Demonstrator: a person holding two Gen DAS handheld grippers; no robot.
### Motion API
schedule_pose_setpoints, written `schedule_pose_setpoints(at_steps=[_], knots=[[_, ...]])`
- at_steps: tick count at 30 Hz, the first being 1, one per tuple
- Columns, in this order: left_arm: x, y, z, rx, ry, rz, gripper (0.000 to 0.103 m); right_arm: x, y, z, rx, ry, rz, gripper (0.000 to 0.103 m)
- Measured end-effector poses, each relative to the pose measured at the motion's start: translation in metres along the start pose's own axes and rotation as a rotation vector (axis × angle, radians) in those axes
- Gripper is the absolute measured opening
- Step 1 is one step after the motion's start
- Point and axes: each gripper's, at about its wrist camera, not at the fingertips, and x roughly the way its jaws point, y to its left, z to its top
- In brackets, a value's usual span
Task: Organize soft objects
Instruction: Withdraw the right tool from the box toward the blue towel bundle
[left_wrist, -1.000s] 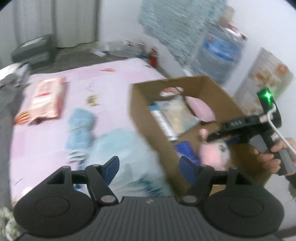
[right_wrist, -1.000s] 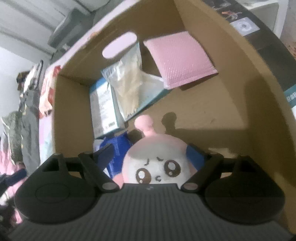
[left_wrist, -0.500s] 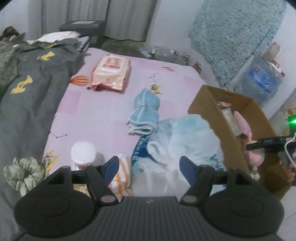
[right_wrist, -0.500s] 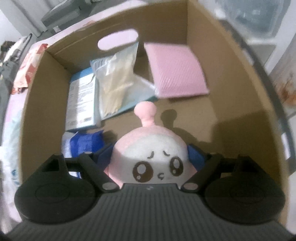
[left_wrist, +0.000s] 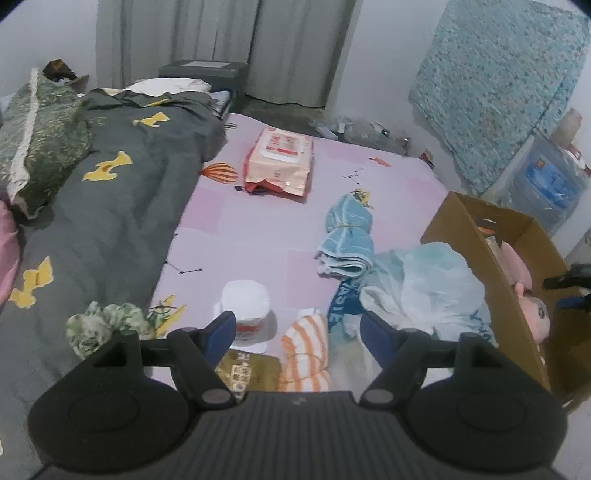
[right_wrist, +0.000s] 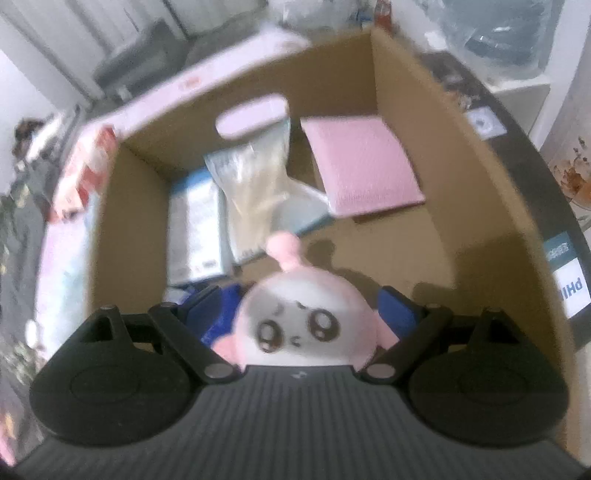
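the right gripper (right_wrist: 301, 314) hangs over the open cardboard box (right_wrist: 424, 122), its jaws spread to either side of the pink plush toy (right_wrist: 299, 317). whether they grip it or have let go i cannot tell; the view is blurred. the toy sits low in the box, so this reads as the drop-off. a pink padded envelope (right_wrist: 362, 166) and a clear packet (right_wrist: 255, 177) already lie at the far end, leaving room near the toy. the left gripper (left_wrist: 295, 328) hovers over the bed (left_wrist: 258, 229) with jaws wide and empty, above the orange striped cloth (left_wrist: 306, 350), probably the next pick. a blue towel (left_wrist: 347, 236) and a plastic bag (left_wrist: 421, 284) wait beside the box.
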Motion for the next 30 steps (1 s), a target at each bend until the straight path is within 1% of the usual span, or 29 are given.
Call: schedule_pose_setpoints(at_steps=[3,6,9,12,18,21,25,28,30], knots=[[-0.003,0.008,-0.006,-0.011,-0.007,0.003,0.075,-0.028,0.012,-0.001,-0.006,-0.069,0.053,0.091],[-0.005,0.012,-0.012,-0.007,-0.021,0.023,0.075,-0.05,0.033,-0.006,-0.024,-0.106,0.141,0.091],[-0.007,0.015,-0.02,-0.006,-0.035,0.026,0.075,-0.062,0.063,-0.011,-0.061,-0.103,0.237,0.091],[-0.006,0.016,-0.028,-0.005,-0.037,0.033,0.075,-0.064,0.102,-0.018,-0.132,-0.076,0.325,0.091],[-0.003,0.017,-0.046,0.046,-0.057,0.084,0.074,-0.044,0.184,-0.033,-0.247,0.017,0.465,0.091],[0.003,0.019,-0.053,0.061,-0.061,0.096,0.073,-0.029,0.226,-0.043,-0.292,0.066,0.509,0.091],[0.014,0.025,-0.058,0.059,-0.076,0.11,0.07,0.001,0.277,-0.052,-0.362,0.137,0.526,0.09],[0.025,0.032,-0.059,0.052,-0.084,0.13,0.067,0.035,0.318,-0.059,-0.422,0.225,0.533,0.089],[0.031,0.036,-0.058,0.044,-0.085,0.127,0.066,0.06,0.342,-0.062,-0.434,0.287,0.516,0.086]])
